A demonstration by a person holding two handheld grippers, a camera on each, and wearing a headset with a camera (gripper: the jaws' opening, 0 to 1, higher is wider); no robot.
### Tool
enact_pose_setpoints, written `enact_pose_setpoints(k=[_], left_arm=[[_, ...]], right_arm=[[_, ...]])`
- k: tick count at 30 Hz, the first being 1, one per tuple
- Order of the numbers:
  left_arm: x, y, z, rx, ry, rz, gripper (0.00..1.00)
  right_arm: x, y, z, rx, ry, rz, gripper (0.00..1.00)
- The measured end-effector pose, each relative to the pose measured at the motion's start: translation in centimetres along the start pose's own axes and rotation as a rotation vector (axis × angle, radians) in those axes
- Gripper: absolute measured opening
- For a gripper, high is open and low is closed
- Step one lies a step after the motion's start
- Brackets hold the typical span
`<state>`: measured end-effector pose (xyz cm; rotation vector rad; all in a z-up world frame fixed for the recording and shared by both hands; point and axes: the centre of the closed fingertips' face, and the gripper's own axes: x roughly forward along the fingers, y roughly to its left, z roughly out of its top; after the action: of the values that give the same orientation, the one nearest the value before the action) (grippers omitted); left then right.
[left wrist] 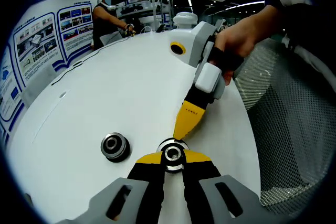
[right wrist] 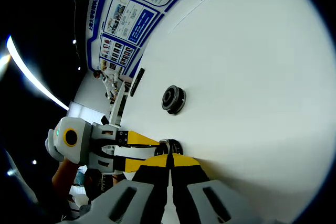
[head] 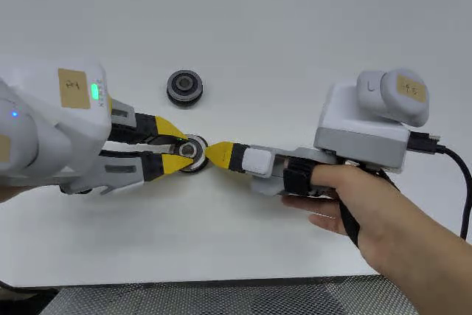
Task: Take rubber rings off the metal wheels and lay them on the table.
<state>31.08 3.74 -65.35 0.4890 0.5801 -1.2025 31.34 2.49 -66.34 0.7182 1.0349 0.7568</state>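
Observation:
My left gripper (head: 180, 151) (left wrist: 172, 158) comes in from the left and is shut on a metal wheel (head: 195, 150) (left wrist: 172, 153), one yellow jaw on each side of it, just over the white table. My right gripper (head: 213, 153) (right wrist: 169, 157) reaches in from the right with its jaws pressed together, and its tip touches the rim of that wheel (right wrist: 170, 145). Whether it pinches the dark rubber ring there is too small to tell. A second wheel (head: 184, 88) (left wrist: 114, 146) (right wrist: 173, 99) with a black rubber ring lies flat on the table beyond.
The white table (head: 243, 27) stretches far and to both sides. Its front edge (head: 221, 282) runs just under the grippers, with grey mesh below. A black cable (head: 457, 175) trails from the right gripper. A person stands at shelves (left wrist: 113, 17) far off.

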Motion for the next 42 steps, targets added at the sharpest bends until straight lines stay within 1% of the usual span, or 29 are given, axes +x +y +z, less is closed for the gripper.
enact_pose_setpoints(k=[9,14,17,21,26,29,32,42], left_arm=[[0.0,0.0,0.0,-0.011,0.002,0.001,0.12],[0.0,0.0,0.0,-0.010,0.002,0.000,0.12],[0.0,0.0,0.0,-0.010,0.000,0.000,0.12],[0.0,0.0,0.0,-0.010,0.000,-0.002,0.12],[0.0,0.0,0.0,-0.005,0.002,-0.006,0.12],[0.0,0.0,0.0,-0.005,0.001,-0.005,0.12],[0.0,-0.1,0.0,-0.005,0.000,-0.005,0.12],[0.0,0.0,0.0,-0.008,-0.003,-0.001,0.12]], right_arm=[[-0.2,0.4,0.1,-0.014,-0.013,-0.018,0.01],[-0.2,0.8,0.0,-0.085,-0.002,-0.037,0.01],[-0.2,1.0,0.0,-0.109,-0.003,-0.043,0.01],[-0.2,0.9,0.0,-0.120,-0.001,-0.047,0.01],[-0.1,1.1,-0.1,-0.169,0.004,-0.056,0.01],[0.0,1.1,0.0,-0.171,0.014,-0.063,0.01],[0.1,1.3,-0.1,-0.192,0.022,-0.065,0.01],[0.2,1.3,-0.1,-0.210,0.032,-0.069,0.01]])
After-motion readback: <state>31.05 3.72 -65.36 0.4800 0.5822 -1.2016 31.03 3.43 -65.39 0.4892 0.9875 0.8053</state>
